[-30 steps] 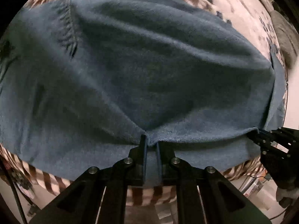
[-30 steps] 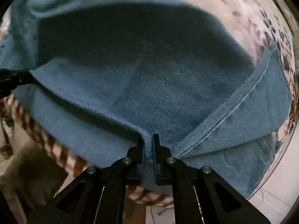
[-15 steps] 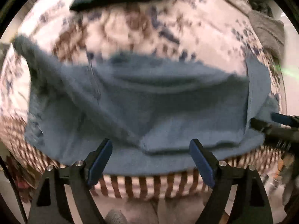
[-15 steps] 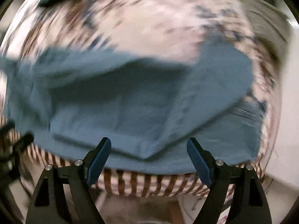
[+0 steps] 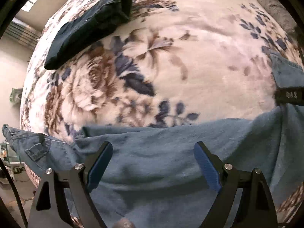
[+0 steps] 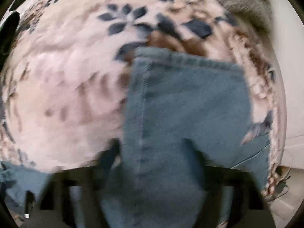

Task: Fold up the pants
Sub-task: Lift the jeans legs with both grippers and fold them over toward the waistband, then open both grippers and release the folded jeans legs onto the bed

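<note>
Blue jeans lie across the near edge of a floral blanket, the waist end with a pocket at the left. My left gripper hangs open above the denim, blue pads wide apart, nothing pinched. The black body of the right gripper shows at the right edge over the hem end. In the blurred right wrist view, the right gripper points down over a jeans leg with its hem at the far end. Its jaws are closing, still apart, with denim under and between them.
A dark folded pair of pants lies at the far left of the blanket. A grey garment sits at the far right corner. The striped bed edge and floor lie below the jeans on the near side.
Both grippers let go of the folded jeans edge and opened. Both drew away from the fold; the right one swung over to the leg's hem end. More blanket shows now.
</note>
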### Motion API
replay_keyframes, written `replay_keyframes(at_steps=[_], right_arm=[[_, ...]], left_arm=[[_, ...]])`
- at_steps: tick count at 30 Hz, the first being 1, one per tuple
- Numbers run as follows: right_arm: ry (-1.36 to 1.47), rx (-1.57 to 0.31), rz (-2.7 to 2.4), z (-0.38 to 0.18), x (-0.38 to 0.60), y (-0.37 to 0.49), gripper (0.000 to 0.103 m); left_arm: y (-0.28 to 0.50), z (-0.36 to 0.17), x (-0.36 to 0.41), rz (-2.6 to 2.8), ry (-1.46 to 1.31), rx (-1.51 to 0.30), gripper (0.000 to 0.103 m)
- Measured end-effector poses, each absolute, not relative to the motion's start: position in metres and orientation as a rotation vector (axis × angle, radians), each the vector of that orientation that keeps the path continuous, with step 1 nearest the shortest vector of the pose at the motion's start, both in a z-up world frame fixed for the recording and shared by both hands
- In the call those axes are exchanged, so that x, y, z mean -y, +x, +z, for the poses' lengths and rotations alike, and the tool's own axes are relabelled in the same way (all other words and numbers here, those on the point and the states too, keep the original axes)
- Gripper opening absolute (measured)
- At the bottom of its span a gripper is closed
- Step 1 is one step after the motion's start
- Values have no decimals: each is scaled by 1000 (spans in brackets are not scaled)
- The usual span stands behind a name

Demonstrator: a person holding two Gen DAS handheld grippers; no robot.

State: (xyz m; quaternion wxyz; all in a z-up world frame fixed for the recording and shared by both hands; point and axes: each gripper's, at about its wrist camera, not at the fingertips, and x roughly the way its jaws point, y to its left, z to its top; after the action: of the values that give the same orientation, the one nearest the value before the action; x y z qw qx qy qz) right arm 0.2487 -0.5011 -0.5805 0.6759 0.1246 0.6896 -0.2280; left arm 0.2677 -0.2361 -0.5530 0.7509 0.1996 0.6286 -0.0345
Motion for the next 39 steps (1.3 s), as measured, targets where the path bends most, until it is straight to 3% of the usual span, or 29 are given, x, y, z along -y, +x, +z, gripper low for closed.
replay_keyframes(at_steps=[2,6,11,15,16,17,18,20,25,33,39], right_arm=[[413,-1468,-584,-556,523,215,10],[622,-1374,-736,-527,560,126,9],[960,-1406,-889,-559,589,19,9],[1107,-1408,-845,-578,592,-9,11],[1061,-1420,-842,-572,589,-6,14],[1018,-1431,-848,-566,589,-4,32],[948,-1440,-858,-556,585,0,62],[793,-1436,-833,-529,565,12,79],[370,-1500,-695,-497,484,69,79],[3,-1564,-429,-513,331,194,79],[-460,-1548,-315,-532,211,241,79]], left_arm=[[262,-550,242,-89,427,-1379,87],[244,-545,253,-122,358,-1403,87],[215,-545,271,-129,339,-1375,87],[205,-550,281,-146,316,-1415,87],[204,-549,282,-152,305,-1418,87],[204,-547,282,-156,297,-1419,87],[205,-542,281,-156,287,-1418,87],[206,-531,275,-159,262,-1408,87],[213,-487,230,-77,270,-1346,87],[253,-462,102,200,290,-1338,87],[284,-445,6,369,176,-1353,87]])
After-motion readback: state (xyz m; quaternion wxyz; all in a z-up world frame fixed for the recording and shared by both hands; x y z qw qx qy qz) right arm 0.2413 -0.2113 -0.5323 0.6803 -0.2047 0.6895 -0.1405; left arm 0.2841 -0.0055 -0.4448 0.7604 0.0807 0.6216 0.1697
